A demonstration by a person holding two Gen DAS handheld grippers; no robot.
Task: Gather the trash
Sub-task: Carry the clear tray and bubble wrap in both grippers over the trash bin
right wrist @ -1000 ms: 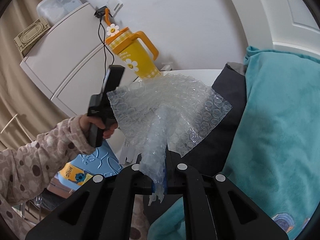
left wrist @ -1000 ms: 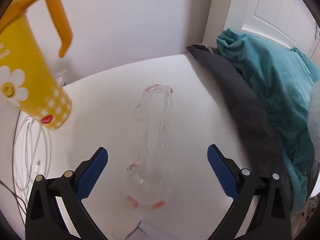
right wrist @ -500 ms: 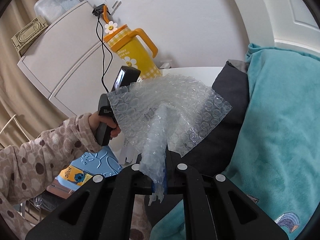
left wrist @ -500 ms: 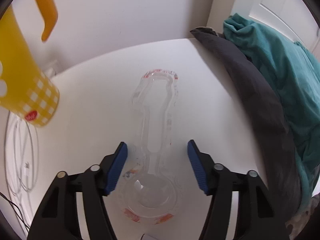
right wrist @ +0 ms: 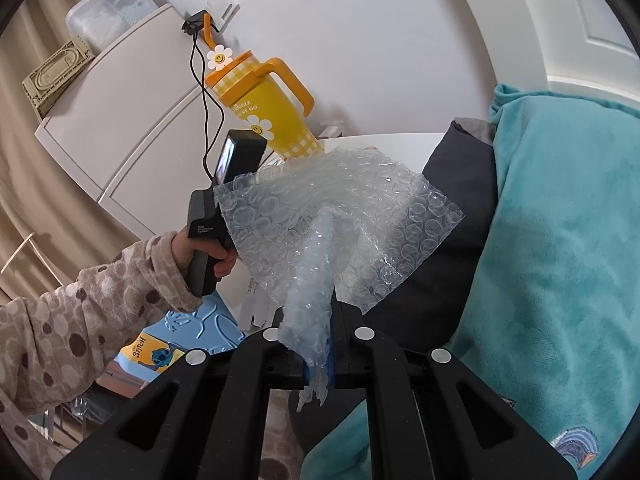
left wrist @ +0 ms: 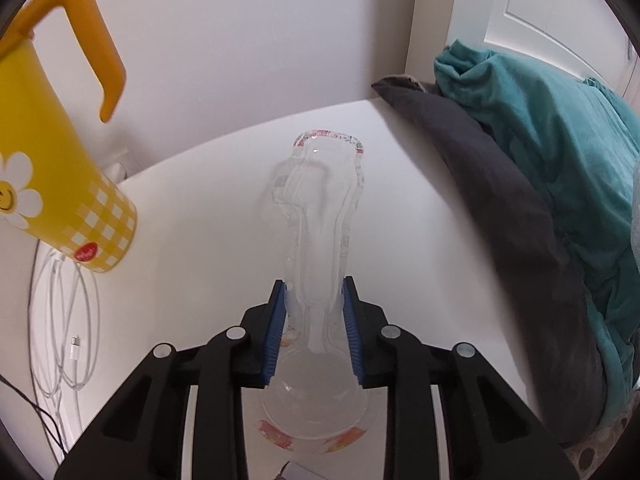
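A clear plastic blister pack point(left wrist: 320, 216), long with a round end and red print at its edges, lies on the white table point(left wrist: 208, 216). My left gripper point(left wrist: 314, 312) is shut on its narrow neck, blue pads pressed on both sides. My right gripper point(right wrist: 320, 344) is shut on a crumpled sheet of bubble wrap point(right wrist: 340, 224), held in the air beside the bed. The right wrist view also shows the left gripper's handle point(right wrist: 208, 240) in the person's hand.
A yellow daisy tumbler point(left wrist: 52, 184) with an orange handle stands at the table's left, also seen from the right wrist point(right wrist: 272, 120). White cables point(left wrist: 64, 320) lie below it. A dark pillow point(left wrist: 500, 208) and teal blanket point(left wrist: 568, 152) border the table's right. A white cabinet point(right wrist: 120, 120) stands behind.
My left gripper moved forward over the blister pack and its jaws closed from wide open onto the pack's neck. The right gripper kept holding the bubble wrap, nearly still.
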